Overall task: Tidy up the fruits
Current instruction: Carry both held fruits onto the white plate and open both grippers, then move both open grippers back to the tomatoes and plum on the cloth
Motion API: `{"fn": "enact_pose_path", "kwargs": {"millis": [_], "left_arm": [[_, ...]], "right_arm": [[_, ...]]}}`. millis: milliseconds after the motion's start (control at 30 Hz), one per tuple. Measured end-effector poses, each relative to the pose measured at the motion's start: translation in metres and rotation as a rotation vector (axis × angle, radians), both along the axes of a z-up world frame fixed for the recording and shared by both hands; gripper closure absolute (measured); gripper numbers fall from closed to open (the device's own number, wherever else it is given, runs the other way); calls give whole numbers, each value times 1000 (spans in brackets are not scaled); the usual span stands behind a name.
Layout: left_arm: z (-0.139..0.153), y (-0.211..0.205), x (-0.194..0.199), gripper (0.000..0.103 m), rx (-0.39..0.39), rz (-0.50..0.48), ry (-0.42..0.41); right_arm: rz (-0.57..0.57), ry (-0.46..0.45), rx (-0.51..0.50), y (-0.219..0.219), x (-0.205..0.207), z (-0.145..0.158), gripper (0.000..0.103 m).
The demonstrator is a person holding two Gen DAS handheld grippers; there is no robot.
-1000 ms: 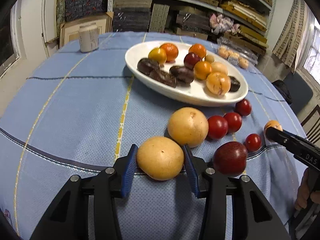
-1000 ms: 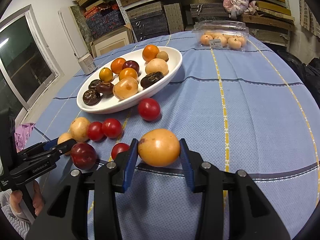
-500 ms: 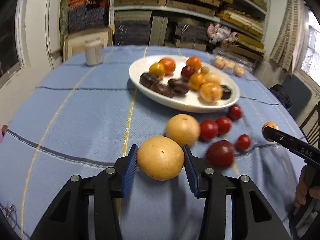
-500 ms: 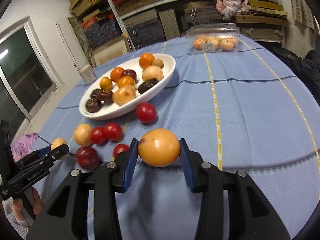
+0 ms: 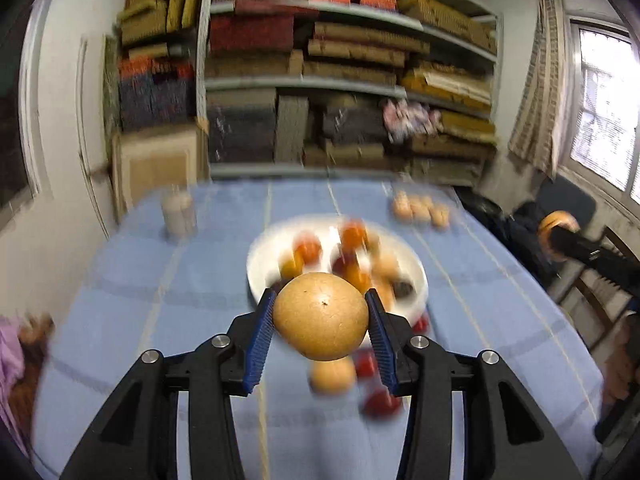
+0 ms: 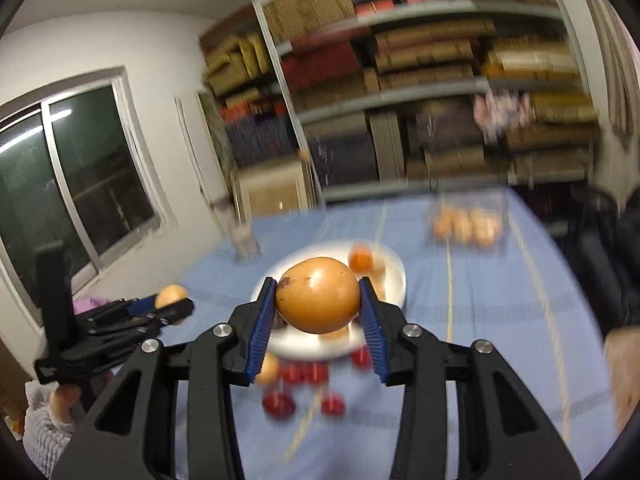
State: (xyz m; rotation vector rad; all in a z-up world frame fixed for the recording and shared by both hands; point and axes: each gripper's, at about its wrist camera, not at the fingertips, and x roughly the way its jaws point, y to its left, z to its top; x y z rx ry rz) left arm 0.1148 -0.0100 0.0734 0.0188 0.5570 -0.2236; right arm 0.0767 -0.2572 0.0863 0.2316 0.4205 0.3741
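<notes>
My left gripper (image 5: 320, 320) is shut on a tan round fruit (image 5: 320, 317) and holds it high above the blue tablecloth (image 5: 120, 300). My right gripper (image 6: 318, 304) is shut on an orange-tan fruit (image 6: 318, 300), also lifted high. The white oval plate (image 5: 416, 276) of mixed fruits lies beyond both, blurred. It also shows in the right wrist view (image 6: 396, 276). A tan fruit (image 5: 333, 374) and red fruits (image 5: 380, 404) lie on the cloth below. The left gripper shows in the right wrist view (image 6: 172, 306), the right gripper in the left wrist view (image 5: 560, 234).
A clear box of small orange fruits (image 6: 468, 226) sits far right on the table. A pale jar (image 5: 178, 216) stands far left. Shelves of stacked boxes (image 5: 352, 80) fill the back wall. A window (image 6: 72, 184) is on the left.
Both grippers have risen sharply off the table, each carrying its fruit. The plate and loose fruits now look smaller and lower, and the views are motion-blurred.
</notes>
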Motion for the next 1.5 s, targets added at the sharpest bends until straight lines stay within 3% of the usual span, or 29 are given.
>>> {"fn": "enact_pose_path", "kwargs": {"millis": [67,167,267,333,467,733,800,933,1067,1100,1233,1333,1367,1433,1500], "left_arm": [[12,-5,22,58,-2,7,-11],[10,-14,57,58,2,15,8],[-20,-22,95,58,-14,13,91],[-40,-28,115,58,-12,5,143],[-72,-39,139,58,23,-12,191],[-102,-36,168,54,12,-6,262],[-99,-29,166,37,-9,7,257],[-67,-6,144,34,-57,45,189],[-35,27,96,16,-135,91,116],[-32,32,83,11,-141,99,101],[-51,43,28,6,-101,156,67],[-89,42,2,6,-51,177,107],[-101,41,-3,6,-30,187,127],[-113,31,-6,6,56,171,178],[-110,25,-13,6,79,158,138]], "right_arm": [[-2,-32,-4,6,21,21,63],[-2,-12,-7,14,59,21,63],[5,83,-17,26,111,-7,63],[10,186,-31,37,153,-42,63],[9,312,-59,49,201,-93,63],[6,410,-25,51,246,-128,59],[3,407,25,44,242,-123,52],[-20,282,72,23,206,-79,49],[-40,111,77,4,134,-34,21],[-52,77,68,1,116,-32,18],[-127,18,37,-8,51,-61,12],[-192,41,72,-13,14,-118,11],[-220,97,15,-11,13,-126,10],[-179,110,-21,-7,10,-130,10],[-192,82,35,-11,5,-130,10]]}}
